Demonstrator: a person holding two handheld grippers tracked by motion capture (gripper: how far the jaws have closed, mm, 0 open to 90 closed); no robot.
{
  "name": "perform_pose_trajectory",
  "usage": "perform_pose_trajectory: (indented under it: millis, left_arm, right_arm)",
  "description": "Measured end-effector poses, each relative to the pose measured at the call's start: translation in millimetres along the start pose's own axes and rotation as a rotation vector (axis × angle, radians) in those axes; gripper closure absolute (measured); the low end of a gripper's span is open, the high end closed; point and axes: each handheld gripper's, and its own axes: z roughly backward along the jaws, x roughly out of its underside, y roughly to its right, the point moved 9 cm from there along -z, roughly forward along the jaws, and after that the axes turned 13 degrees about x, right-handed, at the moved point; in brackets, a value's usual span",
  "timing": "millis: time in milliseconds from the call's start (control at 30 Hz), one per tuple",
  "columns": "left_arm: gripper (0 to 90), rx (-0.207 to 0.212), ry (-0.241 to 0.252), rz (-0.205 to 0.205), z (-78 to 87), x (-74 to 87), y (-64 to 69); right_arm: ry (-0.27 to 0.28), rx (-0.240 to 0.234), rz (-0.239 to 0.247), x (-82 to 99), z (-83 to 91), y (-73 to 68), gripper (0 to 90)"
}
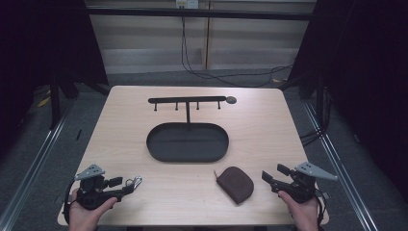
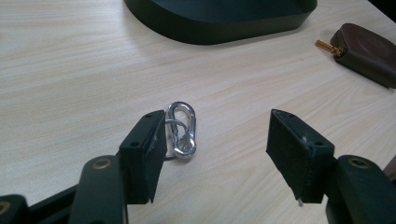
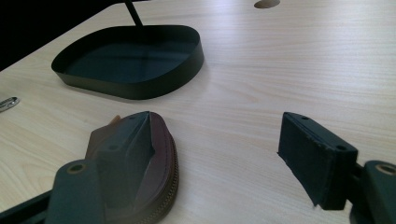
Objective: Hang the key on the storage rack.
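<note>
Nearest the camera, at the tabletop's [image 1: 144, 202] front left corner, the left hand-held gripper [image 1: 126, 186] is gripped by a hand cut off at the bottom of the high view. Its jaws stand apart with nothing between the pads. A silver carabiner [image 2: 182, 129] lies flat on the wood just off the left jaw's tip, and its lower end is partly hidden behind that jaw in the left gripper view; a small ring seems threaded on it, hard to make out. Toward the middle sits a black oval tray [image 1: 187, 156] with a hook rack [image 1: 186, 100] rising from its far rim. Near the front edge, right of centre, lies a brown zipped key pouch [image 1: 235, 184]. At the front right corner the right hand-held gripper [image 1: 267, 175] has its jaws apart; one jaw covers part of the pouch in the right gripper view, and contact cannot be told.
</note>
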Motion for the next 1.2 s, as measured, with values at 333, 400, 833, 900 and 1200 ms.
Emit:
perform_pose_trajectory:
  millis: [333,400,833,900,1200]
  left_arm:
    - [40.2,0.011,-0.013,-0.003,-1.1,1.6,2.3]
    - [41.4,0.006,-0.018,-0.011,-0.9,1.6,2.6]
    - [39.8,0.017,-0.028,-0.027,3.9,-8.3,10.1]
    - [38.8,0.012,-0.04,-0.044,4.1,-9.1,10.9]
    - [37.2,-0.014,-0.149,-0.089,-4.4,-13.1,20.8]
  right_arm:
    - [-0.068,-0.014,0.005,3.6,-3.9,-2.1,24.2]
    - [-0.064,-0.013,0.005,3.3,-2.8,-2.2,23.8]
    - [-0.074,-0.04,0.014,4.5,-1.6,-4.5,20.2]
    - [-0.078,-0.042,0.014,5.1,-1.9,-4.3,19.8]
    - [-0.091,-0.046,0.007,6.2,-3.6,-3.9,18.0]
